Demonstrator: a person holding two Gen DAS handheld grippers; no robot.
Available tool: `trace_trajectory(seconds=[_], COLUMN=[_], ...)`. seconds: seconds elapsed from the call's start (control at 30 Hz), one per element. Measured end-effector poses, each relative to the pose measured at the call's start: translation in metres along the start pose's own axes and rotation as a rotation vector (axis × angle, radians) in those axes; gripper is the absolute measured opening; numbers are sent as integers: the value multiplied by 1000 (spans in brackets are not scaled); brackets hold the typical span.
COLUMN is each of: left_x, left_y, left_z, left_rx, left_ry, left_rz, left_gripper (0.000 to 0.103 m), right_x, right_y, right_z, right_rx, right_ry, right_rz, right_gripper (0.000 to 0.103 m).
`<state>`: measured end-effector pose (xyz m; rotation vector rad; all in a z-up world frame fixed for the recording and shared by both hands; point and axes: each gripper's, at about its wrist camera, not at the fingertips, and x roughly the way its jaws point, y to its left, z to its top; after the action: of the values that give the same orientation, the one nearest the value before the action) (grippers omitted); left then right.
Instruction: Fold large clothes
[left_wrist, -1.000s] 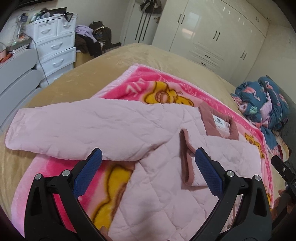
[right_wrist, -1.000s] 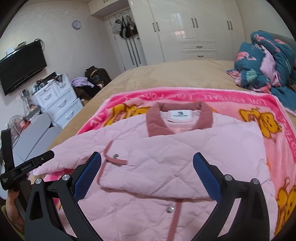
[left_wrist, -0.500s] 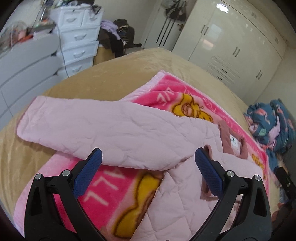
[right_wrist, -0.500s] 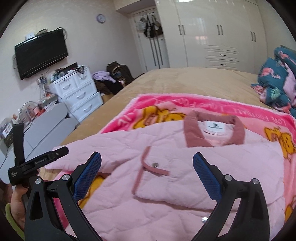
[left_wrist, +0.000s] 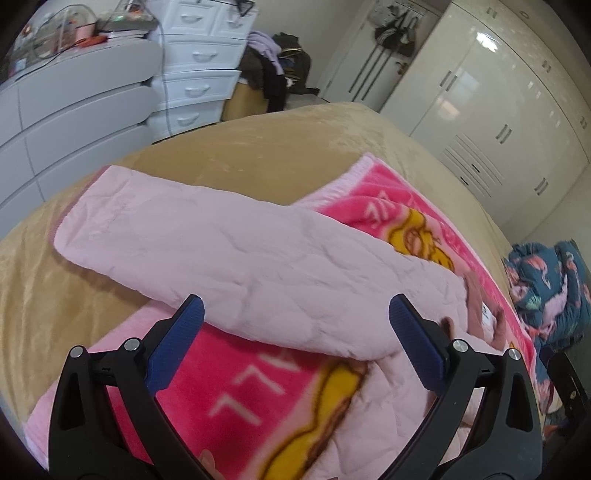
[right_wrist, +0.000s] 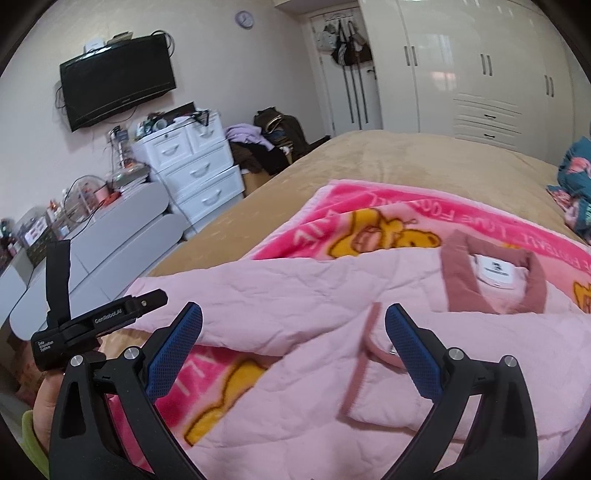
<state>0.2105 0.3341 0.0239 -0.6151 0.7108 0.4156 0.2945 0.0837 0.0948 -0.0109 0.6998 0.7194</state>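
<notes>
A pale pink quilted jacket (right_wrist: 424, 362) with a dusty-rose collar (right_wrist: 458, 273) lies on a bright pink cartoon blanket (right_wrist: 369, 206) on the bed. One side is folded over its front. The other sleeve (left_wrist: 207, 240) stretches out to the left, past the blanket's edge onto the tan bedspread. My left gripper (left_wrist: 295, 343) hovers open just above that sleeve near the shoulder, holding nothing. My right gripper (right_wrist: 293, 345) hangs open over the jacket's chest, also holding nothing. The left gripper's body (right_wrist: 96, 325) and the hand holding it show at the lower left of the right wrist view.
A tan bedspread (left_wrist: 277, 147) covers the bed. White drawers (right_wrist: 192, 166) and a grey cabinet (left_wrist: 74, 110) stand past the bed's left edge, with a pile of dark clothes (right_wrist: 273, 144) beside them. A teal patterned bundle (left_wrist: 546, 280) lies at the right. White wardrobes (right_wrist: 480, 74) line the far wall.
Both grippers have swung left. The left one now looks along the outstretched sleeve toward its cuff, and the right one faces the jacket's left half. Both stayed open.
</notes>
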Motion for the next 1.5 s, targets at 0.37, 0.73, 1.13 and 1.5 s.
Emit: trace_trajectory(seconds=[0.37,0.73,1.13,1.5], left_x=[18,52,73,21], left_y=[52,112,169,157], left_z=[6,1,11,38], left_rx=[-161,-357,-547,-510], left_ry=[28,87,17,-169], left_rz=[52,94,46,-26], left_gripper=[94,94,94,12], right_x=[47,83,65,31], right_y=[38,49,-14,-80], right_z=[6,-5,-30,-49], right_rx=[-73,-76,32,190], right_ry=[66,136,169,142], right_rz=[67,98,37,-22], right_gripper=[99,99,99,99])
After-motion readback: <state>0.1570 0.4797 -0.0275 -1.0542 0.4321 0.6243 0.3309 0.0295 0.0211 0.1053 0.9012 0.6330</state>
